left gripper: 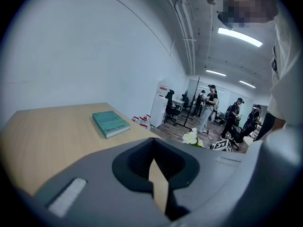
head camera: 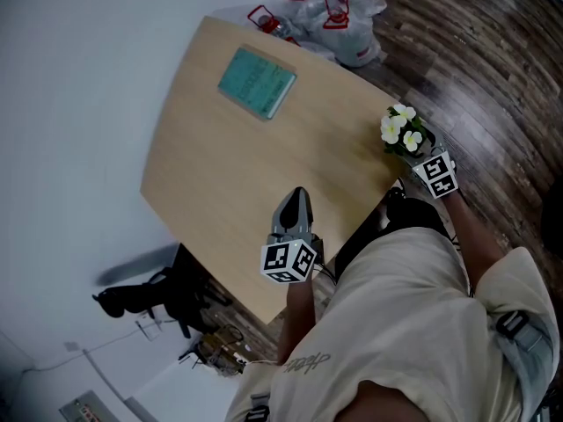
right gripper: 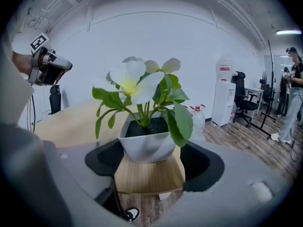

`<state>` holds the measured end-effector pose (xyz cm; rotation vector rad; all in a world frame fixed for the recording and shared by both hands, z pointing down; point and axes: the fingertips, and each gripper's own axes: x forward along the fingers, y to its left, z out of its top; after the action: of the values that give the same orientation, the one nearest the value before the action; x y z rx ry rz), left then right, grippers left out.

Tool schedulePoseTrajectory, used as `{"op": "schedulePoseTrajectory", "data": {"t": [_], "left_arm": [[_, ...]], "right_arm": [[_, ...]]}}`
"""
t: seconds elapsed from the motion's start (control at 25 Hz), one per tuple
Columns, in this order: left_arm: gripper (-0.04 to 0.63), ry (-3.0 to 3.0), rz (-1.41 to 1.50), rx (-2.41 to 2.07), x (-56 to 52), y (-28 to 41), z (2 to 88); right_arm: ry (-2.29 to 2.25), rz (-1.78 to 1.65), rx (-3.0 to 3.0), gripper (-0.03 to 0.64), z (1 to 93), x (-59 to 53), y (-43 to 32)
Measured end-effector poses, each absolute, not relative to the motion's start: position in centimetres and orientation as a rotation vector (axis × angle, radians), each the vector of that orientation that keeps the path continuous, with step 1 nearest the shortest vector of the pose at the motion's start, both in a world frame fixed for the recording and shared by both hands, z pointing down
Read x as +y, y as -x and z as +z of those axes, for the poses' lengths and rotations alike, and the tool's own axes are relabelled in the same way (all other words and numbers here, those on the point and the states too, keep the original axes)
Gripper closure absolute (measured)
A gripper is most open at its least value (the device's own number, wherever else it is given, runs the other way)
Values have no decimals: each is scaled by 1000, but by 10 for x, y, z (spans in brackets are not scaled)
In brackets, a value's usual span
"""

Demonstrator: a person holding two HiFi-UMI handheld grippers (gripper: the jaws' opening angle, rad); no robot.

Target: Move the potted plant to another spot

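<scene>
In my judgement the task is at its very start. Nothing has been lifted, and every step of the move is left to do: closing on the pot, raising it, carrying it across and setting it down somewhere else on the desk (head camera: pixel 237 174).

The teal book (head camera: pixel 257 80) lies flat by the right edge, toward the far right corner, and plays no part so far. The bare wood between it and the near edge looks like the likeliest place for the plant to go.

The left claw (head camera: pixel 297 199) hovers over the middle of the near edge. Its own view shows the jaws drawn together to a thin slit. Only a sliver of the desk shows through, and nothing is held or touched.

The potted plant (head camera: pixel 403 132) has white flowers and green leaves in a small white square pot. It stands upright on the near right corner of the desk, close to both edges there.

The right claw (right gripper: pixel 154 160) is brought up around it from outside that corner. The jaws stand wide, one on each side of the pot, which sits centred between them. A gap shows on both sides, so the pads do not appear to touch the pot and no grip is made. The pot's base rests fully on the wood.
</scene>
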<state>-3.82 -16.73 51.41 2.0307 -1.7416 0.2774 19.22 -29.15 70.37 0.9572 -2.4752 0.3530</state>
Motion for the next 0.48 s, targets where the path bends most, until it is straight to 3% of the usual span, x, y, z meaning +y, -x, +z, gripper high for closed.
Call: {"op": "schedulePoseTrajectory", "data": {"t": [0.48], "left_arm": [[578, -2021, 265, -1700, -161, 33, 523]], "right_arm": [[-990, 422, -2430, 244, 716, -269, -211]]}}
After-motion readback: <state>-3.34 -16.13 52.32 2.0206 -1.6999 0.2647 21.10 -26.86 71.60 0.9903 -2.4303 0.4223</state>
